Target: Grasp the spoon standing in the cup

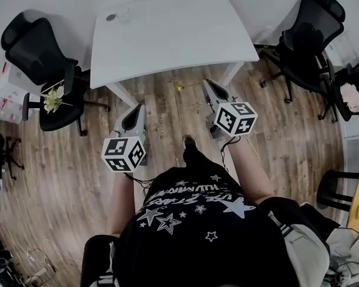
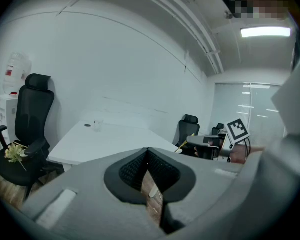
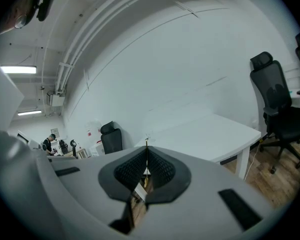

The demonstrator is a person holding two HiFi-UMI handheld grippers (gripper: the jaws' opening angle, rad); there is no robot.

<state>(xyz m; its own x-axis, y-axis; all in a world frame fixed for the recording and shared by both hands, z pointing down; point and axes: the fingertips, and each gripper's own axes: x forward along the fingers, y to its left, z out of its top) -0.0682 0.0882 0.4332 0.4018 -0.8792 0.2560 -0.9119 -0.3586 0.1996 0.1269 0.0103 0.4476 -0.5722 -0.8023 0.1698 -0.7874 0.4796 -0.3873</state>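
Note:
A small clear cup (image 1: 121,15) stands near the far left corner of the white table (image 1: 173,34), next to a dark round disc (image 1: 110,17). The cup (image 2: 96,124) is also tiny in the left gripper view, and a faint speck (image 3: 146,136) beyond the jaw tips in the right gripper view may be it. The spoon is too small to make out. Both grippers hover over the wooden floor, short of the table's near edge. My left gripper (image 1: 135,110) has its jaws together with nothing between them. My right gripper (image 1: 212,88) is likewise shut and empty.
A black office chair (image 1: 45,58) holding a bunch of flowers (image 1: 52,99) stands left of the table. More black chairs (image 1: 308,37) stand at the right. The table's white legs (image 1: 122,94) are just ahead of the grippers. A small yellow object (image 1: 179,87) lies on the floor.

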